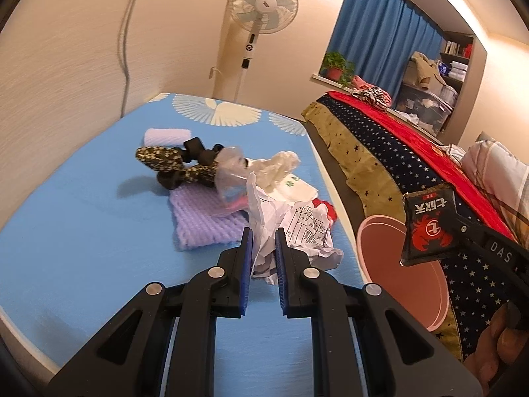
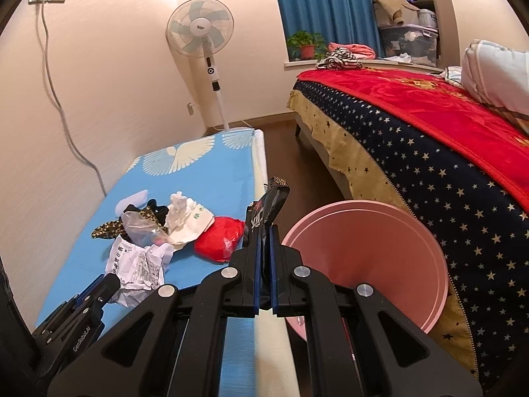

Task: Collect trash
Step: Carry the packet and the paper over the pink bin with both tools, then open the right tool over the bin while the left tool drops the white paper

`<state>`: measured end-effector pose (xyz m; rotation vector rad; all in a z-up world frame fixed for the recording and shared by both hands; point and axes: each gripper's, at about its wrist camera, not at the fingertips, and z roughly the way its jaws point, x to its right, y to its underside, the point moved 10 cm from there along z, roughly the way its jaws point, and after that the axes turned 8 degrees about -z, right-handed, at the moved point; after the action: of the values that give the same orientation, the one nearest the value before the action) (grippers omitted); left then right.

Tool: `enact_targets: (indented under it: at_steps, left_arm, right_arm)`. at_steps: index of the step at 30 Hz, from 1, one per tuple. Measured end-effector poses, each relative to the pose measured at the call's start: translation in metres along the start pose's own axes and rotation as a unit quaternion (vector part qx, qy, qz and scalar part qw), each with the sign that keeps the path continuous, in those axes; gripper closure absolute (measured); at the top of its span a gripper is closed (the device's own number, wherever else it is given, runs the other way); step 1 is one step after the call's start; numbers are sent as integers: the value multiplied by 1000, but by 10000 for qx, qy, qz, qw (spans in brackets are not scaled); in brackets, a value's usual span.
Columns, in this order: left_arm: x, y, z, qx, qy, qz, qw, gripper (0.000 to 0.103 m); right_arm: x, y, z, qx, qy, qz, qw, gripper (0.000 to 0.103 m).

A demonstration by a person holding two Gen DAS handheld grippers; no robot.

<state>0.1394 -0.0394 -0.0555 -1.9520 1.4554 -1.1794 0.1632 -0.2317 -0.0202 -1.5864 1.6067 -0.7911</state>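
Left gripper clamps crumpled paper; right gripper pinches a black wrapper. Best carried right, released squarely above the pink bin.

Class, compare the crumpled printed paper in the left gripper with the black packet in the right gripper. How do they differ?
The crumpled paper is white with black print; the black packet is dark and glossy with a red crab design. The paper is balled and creased; the packet stays flat. The paper sits over the blue mat; the packet is beside the pink bin. Both are pinched between shut jaws.
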Motion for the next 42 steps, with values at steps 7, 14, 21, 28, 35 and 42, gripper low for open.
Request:
enact_targets:
  at_steps: [7, 14, 21, 28, 35, 42]
  left_arm:
    - [14, 3, 4, -40, 112, 72, 9999, 89]
    - [27, 6, 10, -85, 216, 126, 9997, 89]
    - [40, 10, 16, -142, 330, 166, 9992, 89]
    - [58, 14, 20, -186, 470, 267, 9984, 89]
    - [69, 18, 24, -232, 575, 300, 9976, 89]
    - [76, 21, 29, -283, 634, 320, 9971, 89]
  right_arm:
    - [13, -3, -1, 37, 152, 75, 9998, 98]
    - [30, -6, -4, 75, 361, 157, 9992, 98]
    - [45, -8, -6, 115, 547, 214, 9982, 98]
    - [60, -4, -6, 96, 761, 314, 9966, 98]
    - [73, -3, -6, 95, 954, 383, 9947, 98]
    - [87, -1, -4, 71, 1119, 500, 9924, 98]
